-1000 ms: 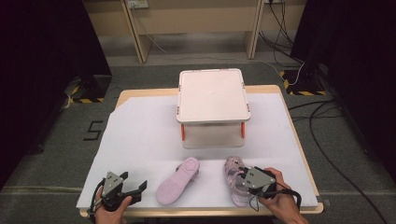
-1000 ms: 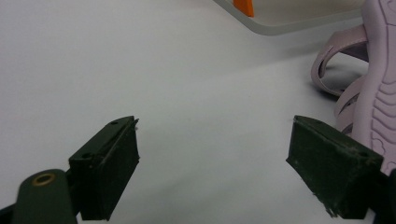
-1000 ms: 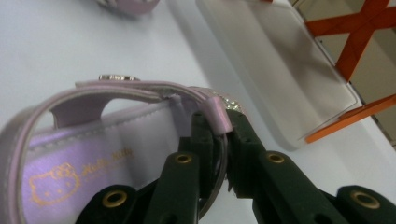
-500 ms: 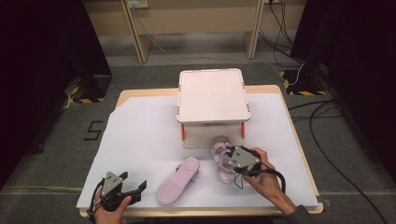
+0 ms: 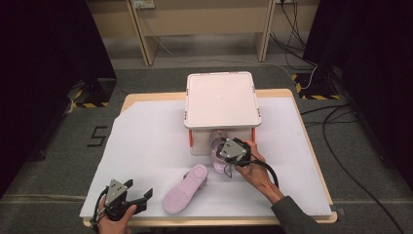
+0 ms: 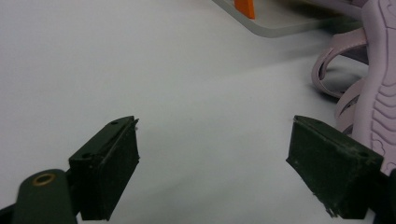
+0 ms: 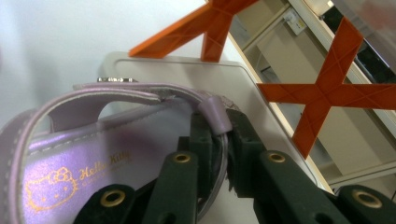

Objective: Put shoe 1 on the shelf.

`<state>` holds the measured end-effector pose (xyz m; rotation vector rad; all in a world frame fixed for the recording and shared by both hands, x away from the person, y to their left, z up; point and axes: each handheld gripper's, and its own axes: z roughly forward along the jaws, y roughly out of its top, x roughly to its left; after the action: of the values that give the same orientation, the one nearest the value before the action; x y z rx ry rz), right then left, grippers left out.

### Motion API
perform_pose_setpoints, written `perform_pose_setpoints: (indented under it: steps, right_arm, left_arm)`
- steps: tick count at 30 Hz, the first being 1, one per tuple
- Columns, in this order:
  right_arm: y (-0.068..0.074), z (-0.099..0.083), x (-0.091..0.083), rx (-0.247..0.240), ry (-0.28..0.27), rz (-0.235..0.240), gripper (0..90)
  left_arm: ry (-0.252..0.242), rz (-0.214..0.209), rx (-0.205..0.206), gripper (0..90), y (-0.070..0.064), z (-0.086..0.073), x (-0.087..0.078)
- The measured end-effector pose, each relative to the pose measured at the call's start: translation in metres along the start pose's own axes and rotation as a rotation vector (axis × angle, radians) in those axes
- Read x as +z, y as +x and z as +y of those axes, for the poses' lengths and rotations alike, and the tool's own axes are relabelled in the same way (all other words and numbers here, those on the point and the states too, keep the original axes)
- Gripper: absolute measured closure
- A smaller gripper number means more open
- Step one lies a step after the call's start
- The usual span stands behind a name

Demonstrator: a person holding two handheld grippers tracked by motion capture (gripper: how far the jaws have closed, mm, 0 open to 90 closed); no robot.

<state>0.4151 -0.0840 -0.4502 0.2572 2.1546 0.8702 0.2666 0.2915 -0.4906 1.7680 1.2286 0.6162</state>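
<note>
Right hand-held gripper [image 5: 225, 155] clamping pink sandal [image 7: 93, 154], white-covered table [image 5: 146, 146], grey floor [image 5: 58, 161]

The white lid [image 5: 222, 100] hides most of the rack under it. The held pink sandal [image 5: 217, 146] is partly hidden by the right gripper [image 5: 230, 152]. At 3 o'clock in the left gripper view, the other sandal [image 6: 373, 79] is cut off.
</note>
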Motion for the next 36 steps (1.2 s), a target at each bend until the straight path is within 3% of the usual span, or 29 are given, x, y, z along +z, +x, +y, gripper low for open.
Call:
perform_pose_setpoints:
  steps: [5,9,11,12,13,18,19,20,21,23,24,25,30,32,33,35,36]
  right_arm:
    - [-0.001,-0.003,0.018,-0.014,0.021,-0.037,79.9]
    - [0.0,-0.005,0.024,0.004,0.026,-0.035,74.3]
    - [-0.002,-0.003,0.022,0.031,0.032,-0.059,62.6]
    - [-0.002,-0.003,0.022,0.031,0.032,-0.059,62.6]
    - [-0.005,-0.001,0.018,0.076,0.048,-0.062,53.5]
    - [-0.007,0.003,0.006,0.114,0.044,-0.053,44.2]
    - [-0.008,0.003,-0.001,0.147,0.035,-0.031,41.2]
    - [-0.008,0.003,-0.001,0.147,0.035,-0.031,41.2]
    - [-0.008,0.002,-0.01,0.197,0.019,-0.008,39.2]
    - [-0.008,0.0,-0.018,0.257,0.006,0.017,36.6]
    - [-0.008,0.0,-0.018,0.257,0.006,0.017,36.6]
    - [-0.007,-0.002,-0.027,0.306,0.0,0.037,34.6]
    - [-0.003,-0.008,-0.043,0.346,-0.006,0.055,31.2]
    - [0.003,-0.015,-0.049,0.391,-0.001,0.1,27.7]
    - [0.007,-0.019,-0.051,0.42,0.017,0.118,25.1]
    - [0.011,-0.022,-0.05,0.424,0.026,0.13,22.7]
    - [0.02,-0.026,-0.045,0.425,0.058,0.131,21.8]
  left_arm:
    - [-0.001,-0.002,0.001,15.6,0.0,0.0,0.0]
    - [-0.003,-0.001,0.0,15.6,-0.001,0.0,0.0]
    - [-0.003,-0.001,0.001,15.6,-0.001,0.0,0.0]
    - [-0.003,-0.001,0.001,15.6,-0.001,0.0,0.0]
    - [-0.005,-0.001,0.0,15.6,-0.001,0.0,0.0]
    - [-0.01,0.0,0.0,15.6,0.0,0.0,0.0]
    - [-0.008,-0.001,0.001,15.6,-0.001,0.0,0.0]
    - [-0.008,-0.001,0.001,15.5,-0.001,0.0,0.0]
    - [-0.007,-0.001,0.003,15.5,-0.001,0.0,0.0]
    - [-0.01,0.0,0.005,15.5,-0.001,0.001,-0.001]
    - [-0.009,0.001,0.004,15.5,-0.001,0.001,-0.001]
    - [-0.01,0.0,0.004,15.5,0.0,0.001,-0.001]
    - [-0.006,-0.003,0.006,15.5,-0.001,0.001,-0.002]
    - [-0.009,-0.004,0.005,15.5,-0.001,0.001,-0.001]
    - [-0.011,-0.003,0.005,15.5,-0.001,0.001,-0.001]
    - [-0.01,-0.003,0.004,15.5,-0.001,0.001,-0.001]
    - [-0.007,-0.005,0.006,15.5,-0.002,0.001,0.0]
